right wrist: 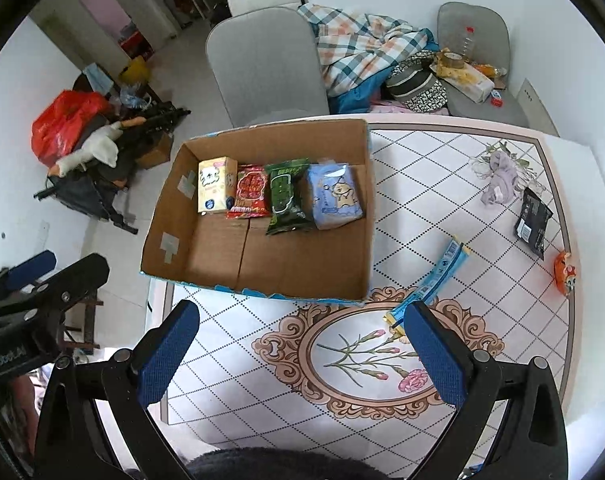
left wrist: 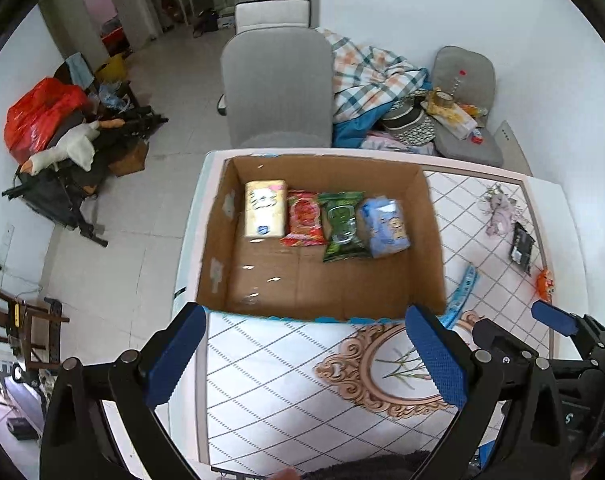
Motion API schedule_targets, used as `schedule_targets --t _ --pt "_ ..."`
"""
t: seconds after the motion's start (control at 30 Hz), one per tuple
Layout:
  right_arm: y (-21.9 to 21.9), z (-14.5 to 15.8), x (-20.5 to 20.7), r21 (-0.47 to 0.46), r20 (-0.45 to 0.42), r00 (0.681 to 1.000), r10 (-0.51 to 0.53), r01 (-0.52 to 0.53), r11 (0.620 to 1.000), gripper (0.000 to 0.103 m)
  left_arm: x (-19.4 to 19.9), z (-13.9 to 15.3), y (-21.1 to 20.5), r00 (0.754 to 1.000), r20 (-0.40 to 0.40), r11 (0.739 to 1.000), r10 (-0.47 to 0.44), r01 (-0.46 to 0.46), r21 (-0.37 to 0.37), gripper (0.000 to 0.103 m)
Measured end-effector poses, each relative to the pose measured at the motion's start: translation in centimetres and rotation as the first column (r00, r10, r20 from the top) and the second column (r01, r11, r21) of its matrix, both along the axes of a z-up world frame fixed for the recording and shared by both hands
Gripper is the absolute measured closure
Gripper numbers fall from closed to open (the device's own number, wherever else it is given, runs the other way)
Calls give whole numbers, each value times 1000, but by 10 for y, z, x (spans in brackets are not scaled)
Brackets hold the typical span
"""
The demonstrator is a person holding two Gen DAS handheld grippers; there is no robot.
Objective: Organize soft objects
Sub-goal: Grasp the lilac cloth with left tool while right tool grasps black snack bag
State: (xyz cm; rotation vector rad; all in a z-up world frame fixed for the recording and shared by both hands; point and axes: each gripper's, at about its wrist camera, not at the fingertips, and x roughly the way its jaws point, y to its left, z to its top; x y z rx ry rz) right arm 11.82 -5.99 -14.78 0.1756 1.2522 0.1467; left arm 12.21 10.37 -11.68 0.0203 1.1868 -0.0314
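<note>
An open cardboard box (left wrist: 214, 240) (right wrist: 158, 236) stands on the patterned table. Along its far wall lie a yellow tissue pack (left wrist: 264, 209) (right wrist: 216, 190), a red pack (left wrist: 304, 218) (right wrist: 249, 192), a green pack (left wrist: 342, 226) (right wrist: 286, 196) and a blue pack (left wrist: 384, 222) (right wrist: 334, 196). On the table to the right lie a blue strip packet (right wrist: 434, 276) (left wrist: 462, 292), a purple cloth (right wrist: 500, 178) (left wrist: 498, 210), a black packet (right wrist: 532, 222) (left wrist: 522, 246) and an orange toy (right wrist: 564, 272) (left wrist: 544, 282). My left gripper (left wrist: 306, 354) and right gripper (right wrist: 302, 354) are open and empty, in front of the box.
A grey chair (left wrist: 276, 88) stands behind the table. Bedding and a cushion with clutter (left wrist: 454, 108) lie at the back right. A red bag and stroller pile (left wrist: 58, 136) sit on the floor at the left. The table edge runs along the box's left side.
</note>
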Motion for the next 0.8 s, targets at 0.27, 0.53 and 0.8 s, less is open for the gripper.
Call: schedule_targets --t 0.27,0.53,0.8 --pt "-124 -5 -1 10 -24 975 -222 222 975 0 36 -12 -104 983 -28 980 -182 179 -88 1" --pt "-296 -48 28 -42 -105 888 -447 445 895 0 101 -54 -254 926 -106 929 -363 351 -116 5" --pt "-385 -138 119 4 -260 845 -467 485 875 0 191 -139 -379 853 -269 891 -448 452 -52 11"
